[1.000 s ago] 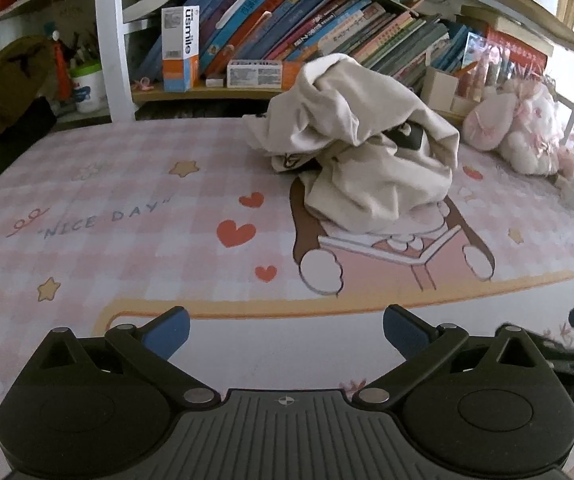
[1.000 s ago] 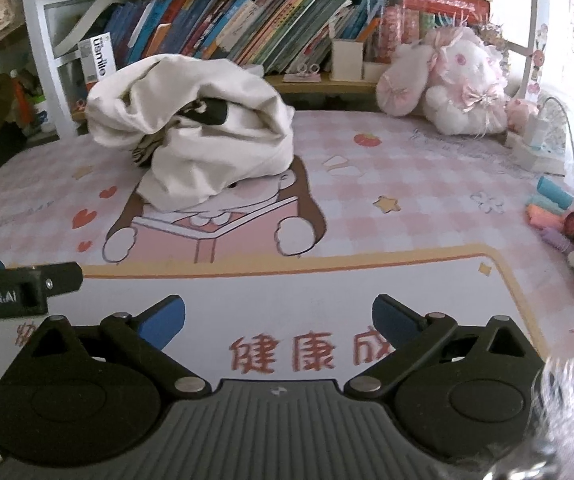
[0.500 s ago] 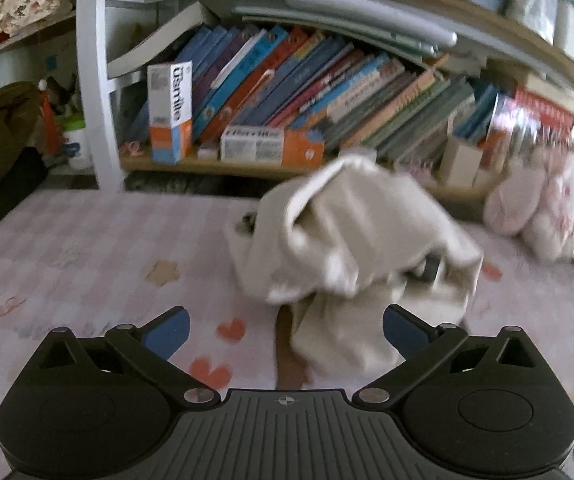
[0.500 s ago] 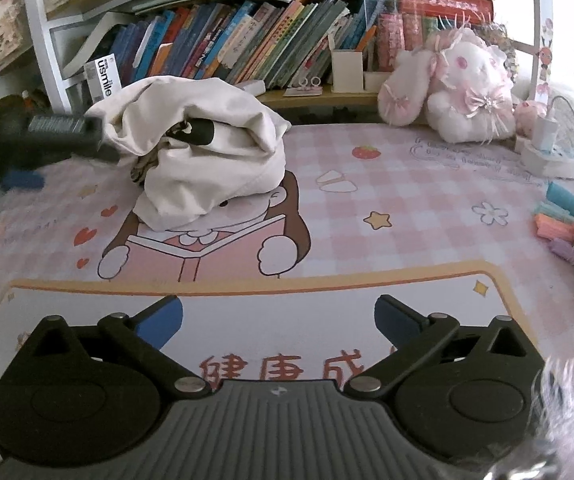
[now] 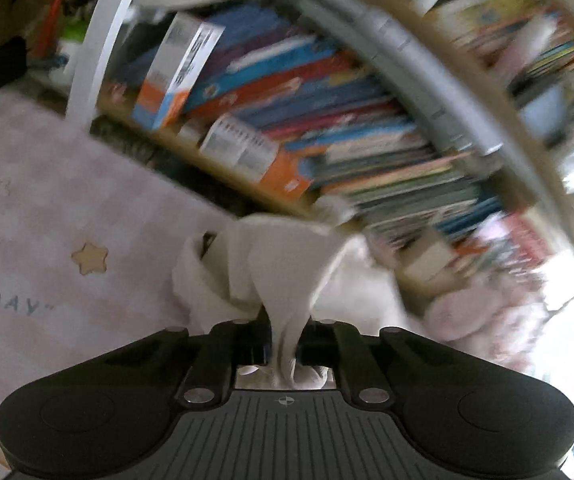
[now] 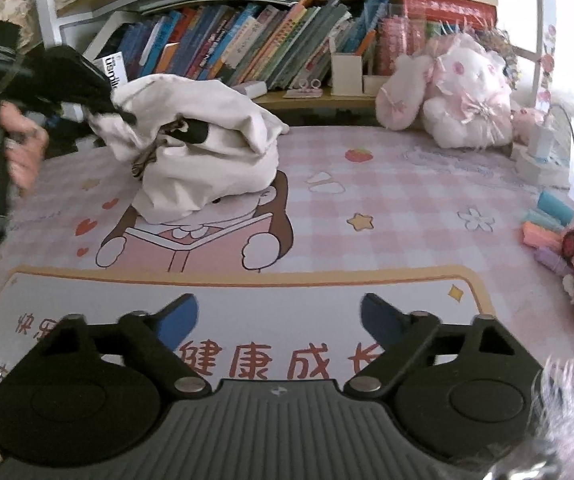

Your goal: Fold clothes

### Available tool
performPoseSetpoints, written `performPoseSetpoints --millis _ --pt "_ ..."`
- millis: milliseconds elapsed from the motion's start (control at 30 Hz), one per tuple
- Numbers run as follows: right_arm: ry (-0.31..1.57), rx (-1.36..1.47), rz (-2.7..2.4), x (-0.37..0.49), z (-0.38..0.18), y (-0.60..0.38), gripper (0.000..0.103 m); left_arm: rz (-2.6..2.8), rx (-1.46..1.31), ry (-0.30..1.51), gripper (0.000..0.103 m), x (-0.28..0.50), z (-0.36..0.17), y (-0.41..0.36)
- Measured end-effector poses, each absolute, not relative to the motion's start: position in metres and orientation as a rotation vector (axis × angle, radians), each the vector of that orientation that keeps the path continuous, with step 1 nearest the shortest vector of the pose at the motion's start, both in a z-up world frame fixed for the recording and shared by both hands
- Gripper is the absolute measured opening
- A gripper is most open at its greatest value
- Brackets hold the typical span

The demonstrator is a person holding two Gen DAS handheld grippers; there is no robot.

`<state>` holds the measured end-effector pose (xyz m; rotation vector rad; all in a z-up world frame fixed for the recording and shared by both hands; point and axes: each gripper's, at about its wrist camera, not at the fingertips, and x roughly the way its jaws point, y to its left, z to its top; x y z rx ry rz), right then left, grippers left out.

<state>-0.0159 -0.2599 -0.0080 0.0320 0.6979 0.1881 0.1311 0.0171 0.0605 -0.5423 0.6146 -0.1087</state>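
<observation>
Left tongs (image 5: 285, 344) are clamped on a pinch of the cream garment (image 6: 207, 152), cloth squeezed thin between the pads & fanning out ahead of them. In the right wrist view the same tongs (image 6: 121, 114) bite the garment's upper-left edge, a hand (image 6: 23, 148) behind them. Rest of the garment sits crumpled in a heap on the pink checked desk mat (image 6: 387, 208), over the cartoon print, in front of the bookshelf (image 6: 247, 40).

Step in hand, prob.: lift & shake the heap open. Best to pull up and away from the shelf, slow enough that the thin pinch doesn't slip; watch the dark inner part (image 6: 195, 130) for tangles.

Right tongs (image 6: 279, 318) are closing w/ nothing between them, low over the mat's near edge, well apart from the garment. They should reopen and take a 2nd edge or corner opposite the left grip, so the cloth can spread flat.
</observation>
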Motion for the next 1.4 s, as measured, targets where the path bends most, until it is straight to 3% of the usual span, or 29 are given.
performPoseSetpoints --millis 100,167,233,367,633,667,733,767,1067,1200,1400 --pt "0.683 0.013 0.229 -0.009 0.000 -0.248 0.067 -0.208 -0.435 0.515 0.008 0.092 0.101 0.017" --pt "0.667 -0.001 0.269 -0.004 0.006 -0.237 0.067 -0.262 -0.397 0.459 0.008 0.066 0.125 0.019" --pt "0.638 -0.034 0.315 0.001 0.013 -0.220 0.069 -0.301 -0.414 0.418 0.008 0.042 0.145 0.024" --pt "0.602 -0.093 0.396 0.006 0.022 -0.184 0.084 -0.347 -0.488 0.318 0.008 0.002 0.177 0.040" --pt "0.641 -0.151 0.407 0.015 0.009 -0.134 0.085 -0.350 -0.568 0.121 0.008 -0.056 0.233 0.083" --pt "0.627 -0.151 0.419 0.013 0.009 -0.130 0.081 -0.347 -0.584 0.092 0.008 -0.062 0.239 0.091" --pt "0.589 -0.148 0.475 0.010 0.013 -0.126 0.037 -0.347 -0.606 0.036 0.008 -0.072 0.251 0.106" --pt "0.578 -0.116 0.535 0.010 0.019 -0.127 0.008 -0.340 -0.613 0.016 0.008 -0.075 0.255 0.113" --pt "0.243 0.190 0.586 -0.012 0.128 -0.191 0.007 -0.263 -0.607 -0.156 0.008 -0.092 0.278 0.164" --pt "0.247 0.209 0.532 0.000 0.145 -0.216 0.007 -0.175 -0.621 -0.030 0.009 -0.048 0.235 0.180" --pt "0.523 0.039 0.388 0.050 0.092 -0.203 0.007 0.084 -0.527 0.557 0.018 0.051 0.119 0.171"
